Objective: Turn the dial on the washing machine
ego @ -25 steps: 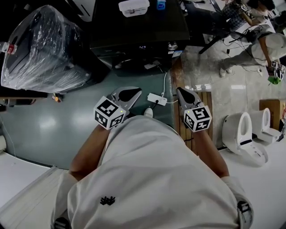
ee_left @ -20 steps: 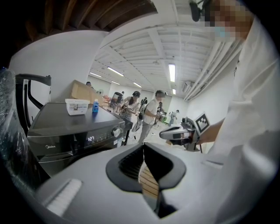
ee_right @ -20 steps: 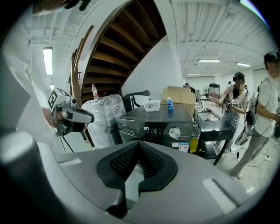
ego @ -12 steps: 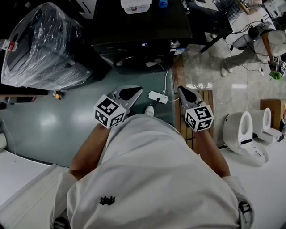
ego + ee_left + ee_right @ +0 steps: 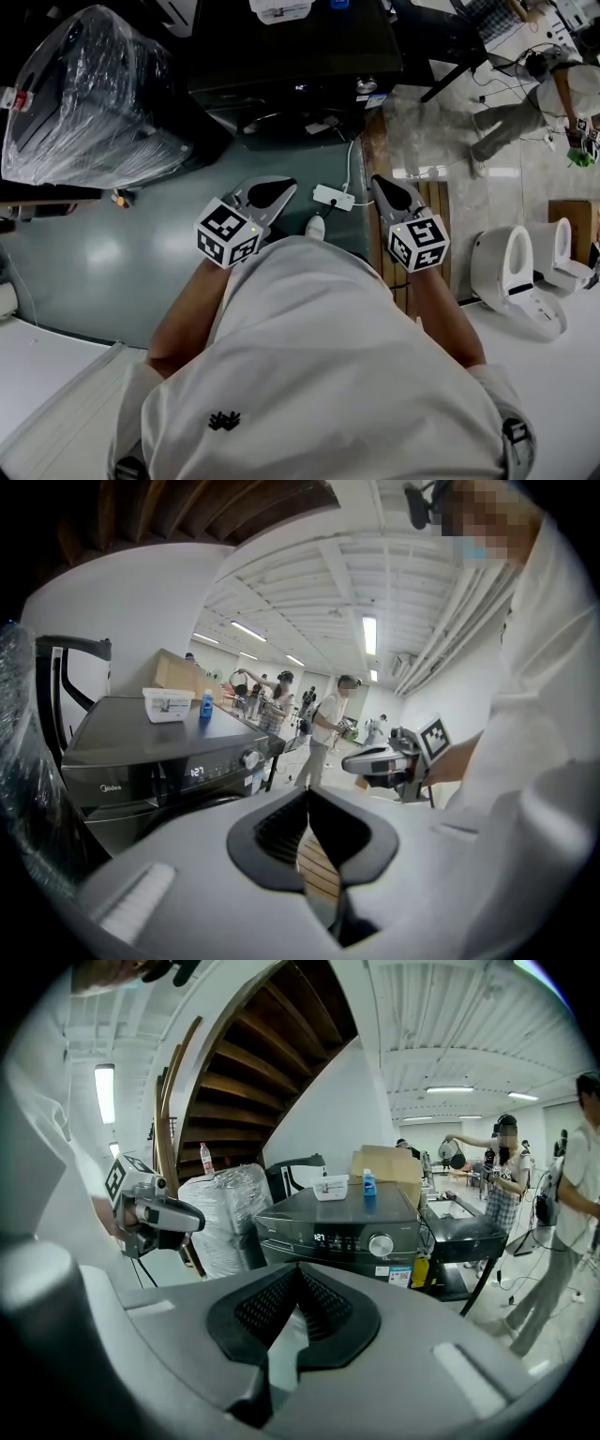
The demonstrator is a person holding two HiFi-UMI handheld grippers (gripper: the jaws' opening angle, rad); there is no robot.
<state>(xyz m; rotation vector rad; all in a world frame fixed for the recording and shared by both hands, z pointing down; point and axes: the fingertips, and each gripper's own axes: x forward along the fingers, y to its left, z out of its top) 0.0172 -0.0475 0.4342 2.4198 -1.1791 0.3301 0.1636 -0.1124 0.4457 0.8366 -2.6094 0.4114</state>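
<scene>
The right gripper's (image 5: pixel 298 1271) jaws were pressed together with nothing between them, and the left gripper's (image 5: pixel 307 795) jaws were likewise closed and empty. Both were held in front of the washing machine (image 5: pixel 323 1230), well apart from it and pointing toward it. The dial (image 5: pixel 381 1245) sat at the right end of the machine's front panel, untouched. A white box (image 5: pixel 331 1187) and a small blue bottle (image 5: pixel 369 1182) stood on the machine's top. A plastic-wrapped appliance (image 5: pixel 89 94) stood to its left.
</scene>
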